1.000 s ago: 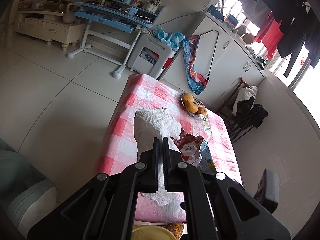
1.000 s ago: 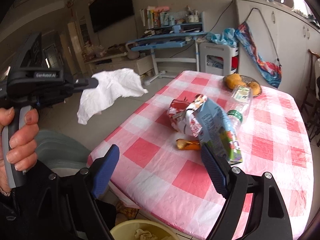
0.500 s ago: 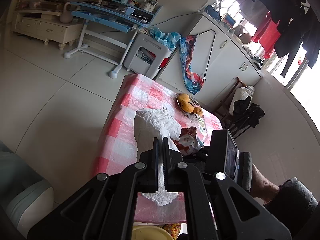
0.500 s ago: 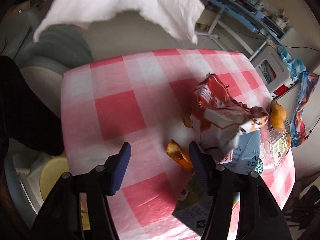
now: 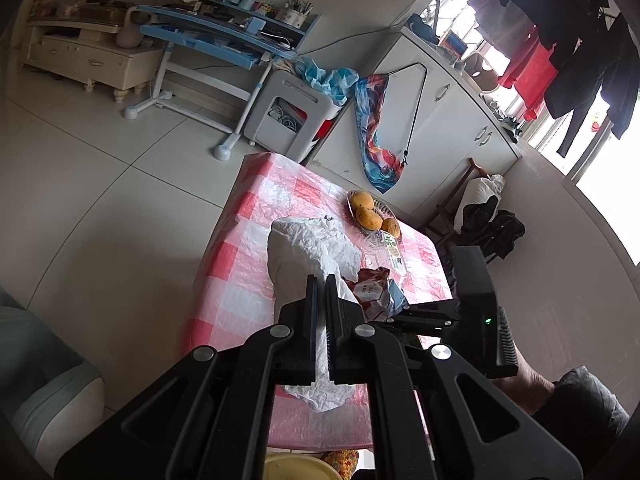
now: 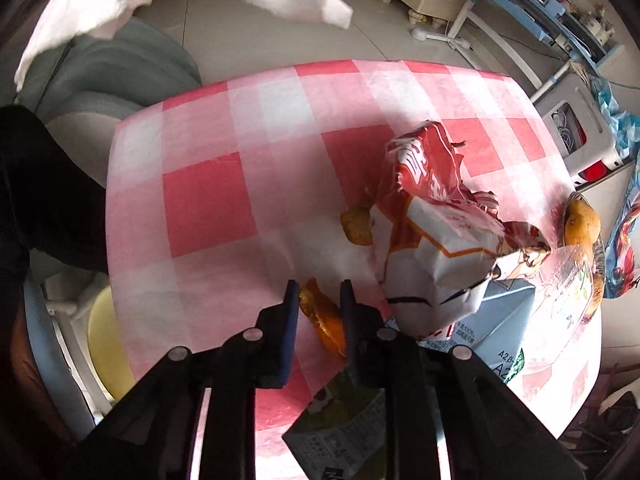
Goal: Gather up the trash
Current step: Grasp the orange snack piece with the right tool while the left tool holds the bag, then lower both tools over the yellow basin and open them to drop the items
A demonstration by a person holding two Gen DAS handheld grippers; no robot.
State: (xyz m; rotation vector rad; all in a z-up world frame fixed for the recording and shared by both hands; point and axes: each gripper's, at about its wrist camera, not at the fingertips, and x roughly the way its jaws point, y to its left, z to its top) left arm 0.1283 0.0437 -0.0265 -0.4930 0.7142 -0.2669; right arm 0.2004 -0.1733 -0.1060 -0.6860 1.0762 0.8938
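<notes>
My left gripper [image 5: 319, 280] is clamped on the white plastic bag [image 5: 312, 252], which hangs above the pink checked table [image 6: 208, 200]. My right gripper [image 6: 319, 290] points steeply down at the table; its jaws are closing, with the orange peel [image 6: 322, 316] between the blue pads. The peel lies on the cloth just beside the crumpled red-and-white snack bag [image 6: 432, 224]. A second peel piece [image 6: 356, 226] sits at that bag's left edge. A carton [image 6: 496, 336] lies behind.

right gripper [image 6: 319, 300] lowered, fingers closing around orange peel [image 6: 322, 318]
</notes>
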